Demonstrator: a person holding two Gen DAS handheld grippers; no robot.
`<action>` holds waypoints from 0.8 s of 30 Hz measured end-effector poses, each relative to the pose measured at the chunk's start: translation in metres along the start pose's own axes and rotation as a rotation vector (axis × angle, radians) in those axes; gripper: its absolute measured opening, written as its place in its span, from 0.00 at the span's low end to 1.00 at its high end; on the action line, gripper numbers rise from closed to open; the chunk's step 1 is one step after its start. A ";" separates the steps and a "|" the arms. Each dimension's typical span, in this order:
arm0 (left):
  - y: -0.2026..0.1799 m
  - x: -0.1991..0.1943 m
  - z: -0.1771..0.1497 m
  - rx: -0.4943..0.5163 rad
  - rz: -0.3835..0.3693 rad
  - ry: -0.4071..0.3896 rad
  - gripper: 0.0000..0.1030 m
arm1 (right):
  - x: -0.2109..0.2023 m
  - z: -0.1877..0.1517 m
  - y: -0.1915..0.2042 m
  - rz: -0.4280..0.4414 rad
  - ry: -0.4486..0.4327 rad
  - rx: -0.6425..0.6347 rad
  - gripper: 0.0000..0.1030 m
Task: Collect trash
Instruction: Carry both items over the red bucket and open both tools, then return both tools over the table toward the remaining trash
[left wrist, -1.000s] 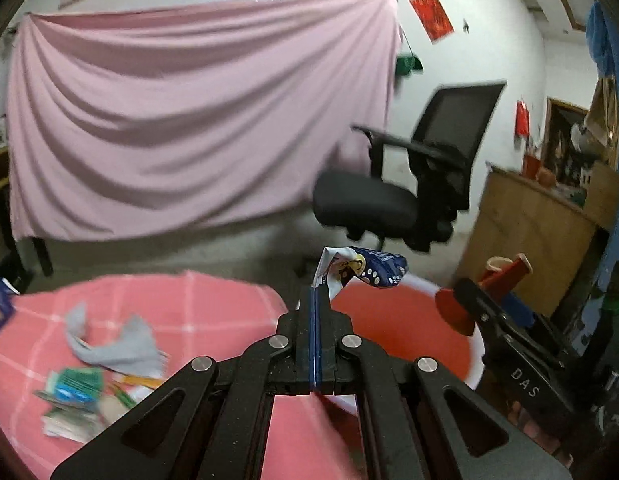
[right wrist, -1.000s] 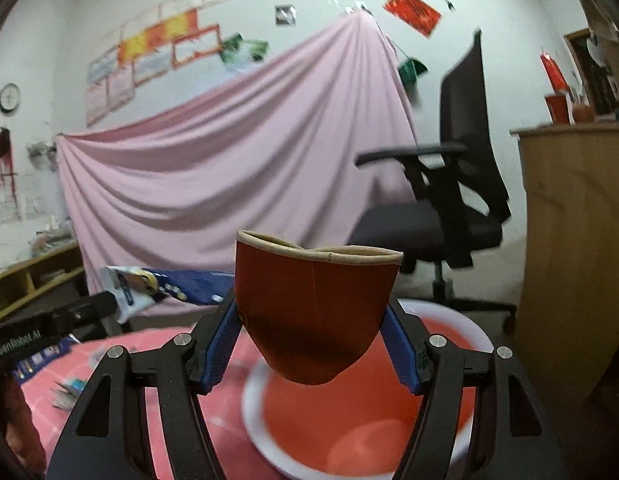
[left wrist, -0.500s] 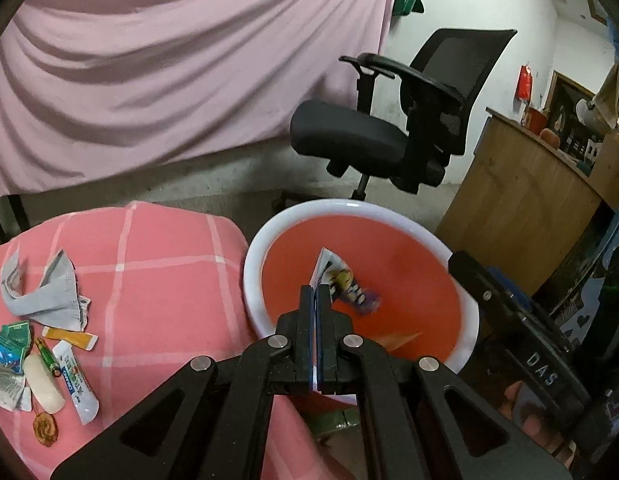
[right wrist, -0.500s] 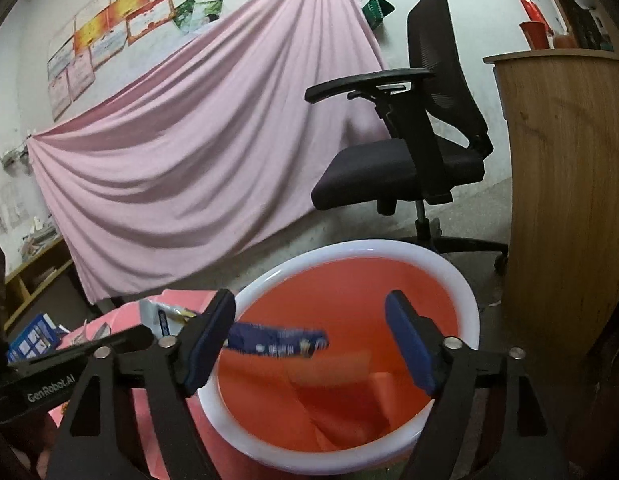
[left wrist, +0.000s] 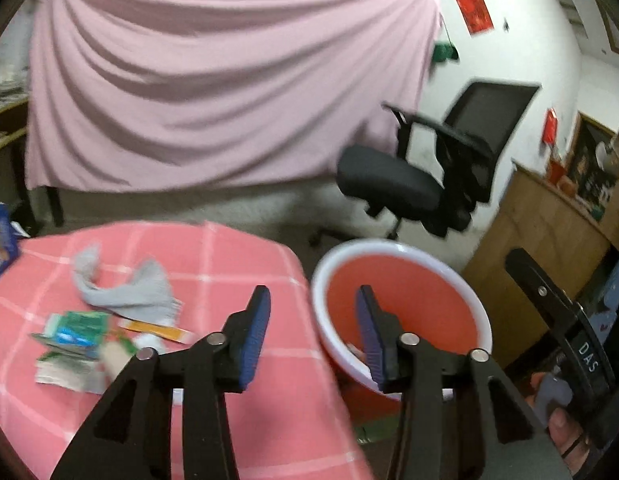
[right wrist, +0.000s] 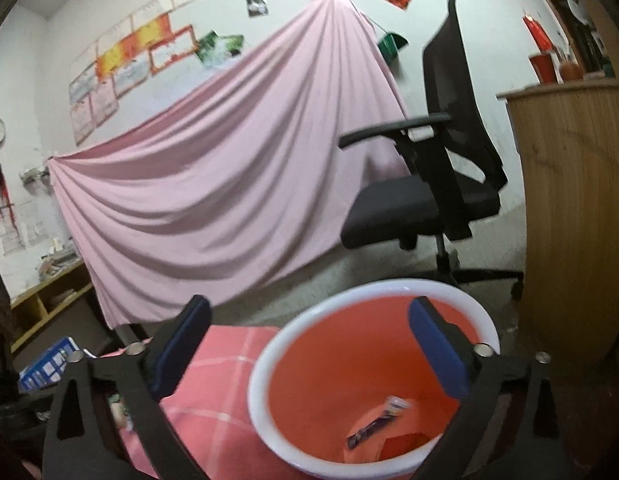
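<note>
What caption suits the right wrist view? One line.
Right gripper, jaws opening and empty, above the orange basin holding a blue wrapper.

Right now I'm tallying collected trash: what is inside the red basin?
Inside the red basin lie a blue wrapper and something red beneath it. The basin's near wall hides the rest of the bottom.

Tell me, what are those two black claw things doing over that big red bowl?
A person is cleaning up trash with a claw in each hand. The left gripper and the right gripper are both opening, with nothing between their fingers. A blue wrapper and a red cup lie inside the red basin, which stands beside the table. More trash waits on the pink checked tablecloth: a grey rag, green packets and an orange sachet.
</note>
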State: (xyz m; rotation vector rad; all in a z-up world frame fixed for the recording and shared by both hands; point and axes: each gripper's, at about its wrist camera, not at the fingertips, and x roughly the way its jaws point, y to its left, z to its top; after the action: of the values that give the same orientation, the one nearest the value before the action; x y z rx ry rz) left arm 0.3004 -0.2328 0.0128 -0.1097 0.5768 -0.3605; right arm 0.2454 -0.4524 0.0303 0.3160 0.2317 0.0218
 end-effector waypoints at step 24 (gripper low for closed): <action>0.121 -0.136 -0.031 -0.028 0.286 -0.336 0.95 | -0.027 -0.022 0.140 0.268 -0.190 -0.296 1.00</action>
State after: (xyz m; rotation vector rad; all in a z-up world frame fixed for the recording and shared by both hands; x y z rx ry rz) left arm 0.2142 -0.0711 0.0323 -0.1097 0.2591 -0.0522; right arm 0.2161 -0.3141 0.0591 0.0510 -0.0052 0.2867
